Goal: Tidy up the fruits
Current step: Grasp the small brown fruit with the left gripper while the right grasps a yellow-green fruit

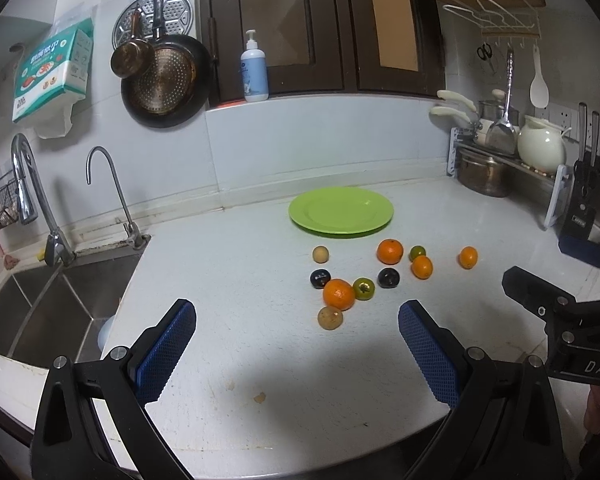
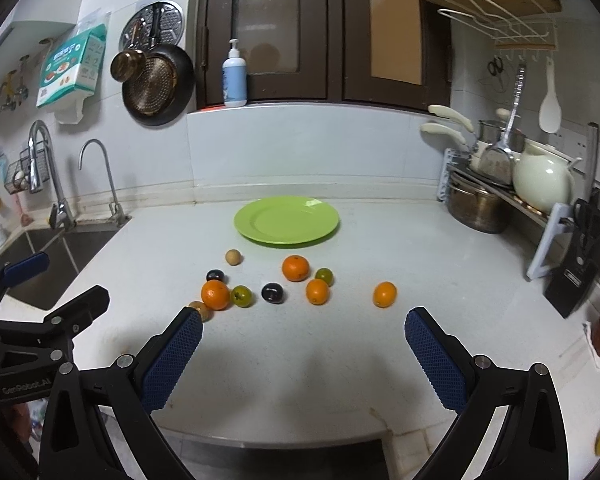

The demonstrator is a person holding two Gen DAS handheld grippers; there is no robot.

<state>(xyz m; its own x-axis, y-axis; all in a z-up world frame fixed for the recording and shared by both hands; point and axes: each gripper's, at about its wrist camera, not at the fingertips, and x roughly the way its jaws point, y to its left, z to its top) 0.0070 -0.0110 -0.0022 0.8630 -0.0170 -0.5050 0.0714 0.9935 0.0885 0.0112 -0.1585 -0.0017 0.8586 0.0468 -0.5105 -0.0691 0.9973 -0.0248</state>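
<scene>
On the white kitchen table (image 1: 260, 360) the fruits (image 1: 339, 293) lie scattered just before an empty green plate (image 1: 341, 211); left gripper (image 1: 297, 314) and right gripper (image 2: 303, 322) hover with jaws spread and holding nothing, so nothing seems sorted yet, and the next move is to close on one fruit.

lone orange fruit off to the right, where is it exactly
The lone orange fruit lies on the counter, right of the cluster, nearest another orange fruit, in front of the green plate.

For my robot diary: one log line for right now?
left tool open | right tool open | green plate empty | fruits on counter
</scene>
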